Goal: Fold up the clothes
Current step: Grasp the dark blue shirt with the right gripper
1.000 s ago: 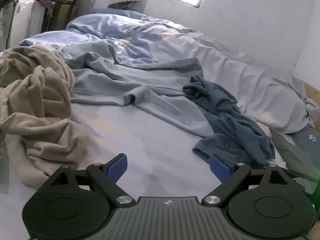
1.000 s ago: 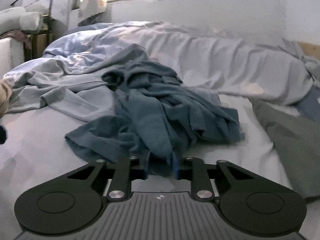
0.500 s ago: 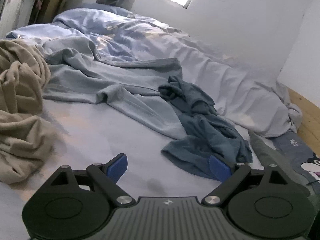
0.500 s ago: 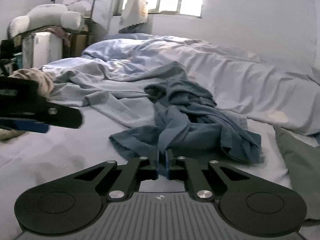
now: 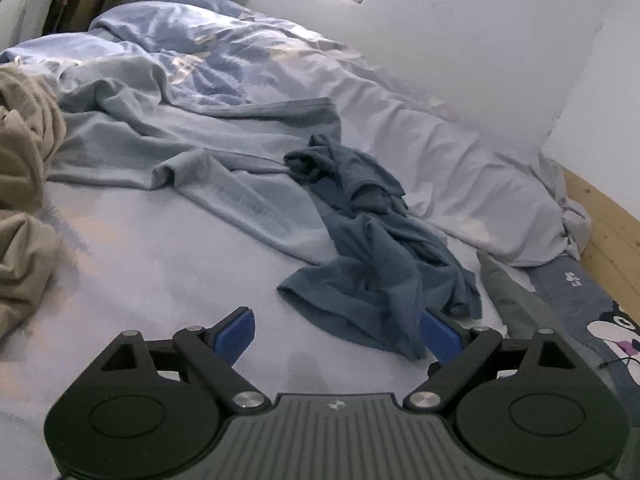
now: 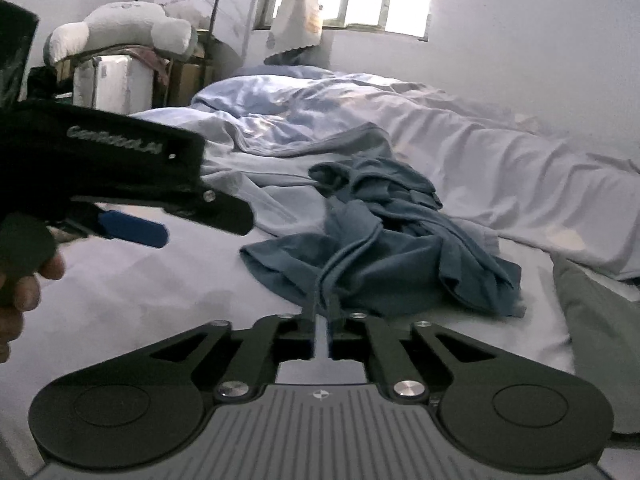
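Observation:
A crumpled dark blue garment (image 5: 372,264) lies on the pale bed sheet (image 5: 160,280). My right gripper (image 6: 322,314) pinches the garment's (image 6: 380,252) near edge; the cloth runs in taut folds into the narrow gap, and the jaws are opening slightly. My left gripper (image 5: 338,336) stands wide open just in front of the garment, whose near corner hangs over the right pad. In the right wrist view the left gripper's blue fingers (image 6: 132,228) reach in from the left, held by a hand (image 6: 20,292).
A light grey-blue garment (image 5: 224,172) is spread behind the dark one, and a beige garment (image 5: 24,200) is heaped at the left. A grey-green cloth (image 5: 512,300) lies to the right. A rumpled quilt (image 5: 440,160) runs along the wall; wooden bed edge (image 5: 608,232) at far right.
The right gripper's jaws closed on the dark blue garment's edge and drew it taut. The left gripper moved right, up to the garment, and came into the right wrist view.

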Action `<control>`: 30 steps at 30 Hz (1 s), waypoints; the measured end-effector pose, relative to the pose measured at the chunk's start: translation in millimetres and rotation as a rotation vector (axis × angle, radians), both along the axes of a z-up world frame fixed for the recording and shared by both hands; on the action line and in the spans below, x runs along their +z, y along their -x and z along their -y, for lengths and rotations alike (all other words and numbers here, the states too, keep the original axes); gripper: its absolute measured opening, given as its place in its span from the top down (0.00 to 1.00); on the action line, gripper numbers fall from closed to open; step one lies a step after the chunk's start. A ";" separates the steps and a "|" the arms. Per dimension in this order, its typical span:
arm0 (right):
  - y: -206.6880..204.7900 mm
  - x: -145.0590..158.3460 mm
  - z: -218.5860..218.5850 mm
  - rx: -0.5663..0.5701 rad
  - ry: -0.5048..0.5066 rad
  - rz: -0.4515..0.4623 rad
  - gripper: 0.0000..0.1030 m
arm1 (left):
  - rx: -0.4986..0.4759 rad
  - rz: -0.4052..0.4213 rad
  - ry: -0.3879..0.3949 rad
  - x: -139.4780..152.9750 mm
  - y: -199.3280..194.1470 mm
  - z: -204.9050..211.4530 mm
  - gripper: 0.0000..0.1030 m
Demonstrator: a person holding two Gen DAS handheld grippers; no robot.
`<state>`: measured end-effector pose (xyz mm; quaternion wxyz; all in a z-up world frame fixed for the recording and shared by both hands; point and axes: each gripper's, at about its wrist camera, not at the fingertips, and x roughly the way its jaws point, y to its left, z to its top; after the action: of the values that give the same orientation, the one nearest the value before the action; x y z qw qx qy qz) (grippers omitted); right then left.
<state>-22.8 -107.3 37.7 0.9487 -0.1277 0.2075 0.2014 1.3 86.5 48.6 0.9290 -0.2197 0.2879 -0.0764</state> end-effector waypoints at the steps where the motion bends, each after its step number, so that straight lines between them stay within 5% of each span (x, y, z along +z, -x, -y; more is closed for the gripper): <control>1: -1.7 0.3 -0.3 -0.005 0.001 0.004 0.85 | 0.007 -0.002 0.002 -0.5 0.0 -2.0 0.11; 3: -3.8 2.2 -2.2 -0.021 -0.005 0.020 0.54 | 0.020 -0.004 0.005 -0.4 -0.2 -6.8 0.11; 5: -5.1 3.5 -5.1 -0.031 -0.014 0.040 0.44 | 0.030 -0.002 0.006 0.3 0.5 -11.5 0.11; 8: -8.6 1.0 -13.5 -0.043 0.011 0.054 0.44 | 0.038 -0.003 0.009 1.0 2.2 -18.5 0.11; 11: -13.0 -3.0 -22.1 -0.066 0.035 0.067 0.47 | 0.046 -0.004 0.014 1.6 3.8 -27.1 0.11; 15: -25.3 -7.0 -33.7 -0.120 0.056 0.060 0.70 | 0.065 -0.015 0.012 1.5 6.7 -38.2 0.11; 28: -52.4 -24.1 -52.3 -0.221 0.116 0.017 0.71 | 0.076 -0.037 0.070 5.4 14.4 -69.8 0.11; 30: -54.4 -23.5 -51.1 -0.235 0.110 0.019 0.89 | 0.071 -0.033 0.071 6.9 14.9 -70.6 0.11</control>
<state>31.6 -56.2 14.2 0.9593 -0.1560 0.2228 0.0761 -13.6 157.2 55.5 0.9179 -0.2636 0.2922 -0.0500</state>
